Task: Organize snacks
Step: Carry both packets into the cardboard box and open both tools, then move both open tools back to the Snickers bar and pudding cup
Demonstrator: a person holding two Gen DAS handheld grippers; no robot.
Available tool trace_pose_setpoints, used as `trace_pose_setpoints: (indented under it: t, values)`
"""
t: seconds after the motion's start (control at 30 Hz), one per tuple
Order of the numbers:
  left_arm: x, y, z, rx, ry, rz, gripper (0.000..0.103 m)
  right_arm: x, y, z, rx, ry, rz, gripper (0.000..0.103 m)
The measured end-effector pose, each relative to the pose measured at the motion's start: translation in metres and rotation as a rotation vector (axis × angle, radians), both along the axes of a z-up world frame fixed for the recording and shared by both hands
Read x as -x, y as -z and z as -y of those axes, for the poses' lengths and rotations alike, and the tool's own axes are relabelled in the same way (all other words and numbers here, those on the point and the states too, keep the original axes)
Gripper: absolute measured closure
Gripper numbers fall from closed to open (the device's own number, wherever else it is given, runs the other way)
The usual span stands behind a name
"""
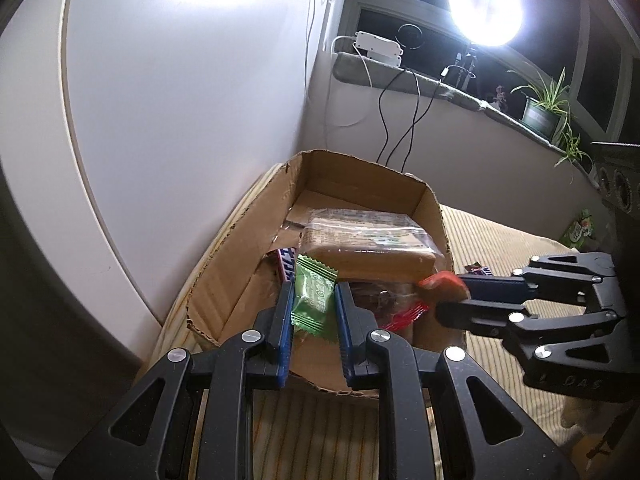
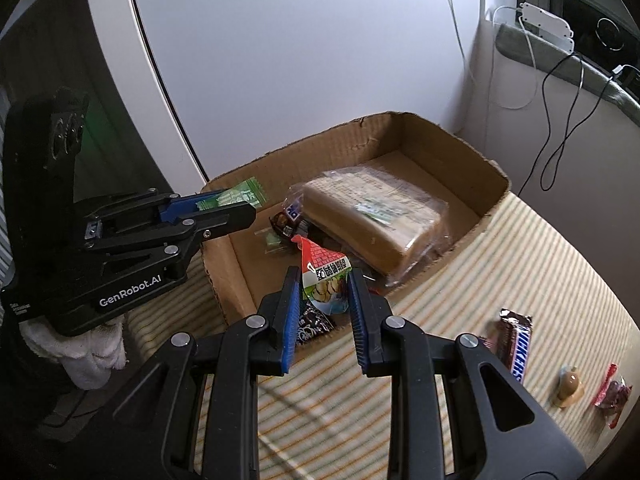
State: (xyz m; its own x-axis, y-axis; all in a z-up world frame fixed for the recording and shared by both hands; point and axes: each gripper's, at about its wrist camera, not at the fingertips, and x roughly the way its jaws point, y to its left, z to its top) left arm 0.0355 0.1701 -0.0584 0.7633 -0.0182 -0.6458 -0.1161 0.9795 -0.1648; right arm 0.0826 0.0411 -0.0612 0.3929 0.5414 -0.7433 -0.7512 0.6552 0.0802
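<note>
Low centre of the left wrist view, the left gripper (image 1: 314, 312) is clamped on a green packet (image 1: 313, 298), its blue pads pressing both sides of the wrapper. Low centre of the right wrist view, the right gripper (image 2: 325, 294) pinches a red-topped triangular packet (image 2: 325, 276), white and green lower down. Both hang at the near edge of the cardboard box (image 2: 404, 128), which fills the middle of each frame on a striped tabletop (image 2: 500, 256).

At lower right of the right view, outside the box, lie a Snickers bar (image 2: 514, 344), a small tan sweet (image 2: 569, 385) and a red wrapped candy (image 2: 612, 394), spaced along the stripes.

Inside the box, a dark wrapped snack (image 2: 288, 220) sits just left of a big clear bag holding a tan loaf (image 2: 372, 220), the bag reaching toward the far wall.

Beyond the box, a white wall (image 1: 200, 112) takes the upper left of the left view. At upper right, black cables (image 1: 400, 128) drop from a window ledge (image 1: 448, 92) carrying a white power strip (image 1: 378, 48) and a potted plant (image 1: 546, 108), with a lamp (image 1: 485, 10) glaring at the top.
</note>
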Motion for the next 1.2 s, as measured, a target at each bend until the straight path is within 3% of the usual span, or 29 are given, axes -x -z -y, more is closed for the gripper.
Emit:
trace_pose_setpoints:
  t: [0.17,0.23,0.27,0.3,0.33,0.37,0.6,0.9,1.2]
  values:
    - [-0.002,0.0,0.002,-0.005,0.005,-0.005,0.084,-0.001,0.003,-0.004,0.009,-0.007,0.005,0.075]
    - [-0.004,0.0,0.002,-0.004,0.003,-0.008,0.079,0.0,0.002,-0.002,0.009,0.001,0.02,0.056]
    - [-0.004,0.0,0.002,-0.005,-0.001,-0.009,0.068,0.001,0.001,-0.001,0.004,0.005,0.027,0.044]
    - [-0.004,0.0,0.002,-0.008,-0.006,-0.009,0.061,0.001,-0.001,0.0,-0.003,0.009,0.031,0.038]
    - [-0.004,0.0,0.002,-0.009,-0.009,-0.005,0.048,0.001,-0.002,0.003,-0.009,0.012,0.033,0.037]
    - [-0.003,-0.001,0.002,-0.01,-0.012,0.002,0.046,0.001,-0.003,0.005,-0.013,0.014,0.034,0.035]
    - [-0.001,-0.006,0.006,-0.018,-0.008,0.01,0.046,-0.002,-0.007,0.021,-0.017,0.047,0.042,0.026]
    - [0.001,-0.013,0.02,-0.011,0.019,0.026,0.046,-0.006,-0.008,0.06,-0.029,0.118,0.032,0.024]
    - [0.0,-0.022,0.061,-0.018,0.104,0.049,0.046,-0.011,-0.002,0.129,-0.018,0.22,0.026,0.024]
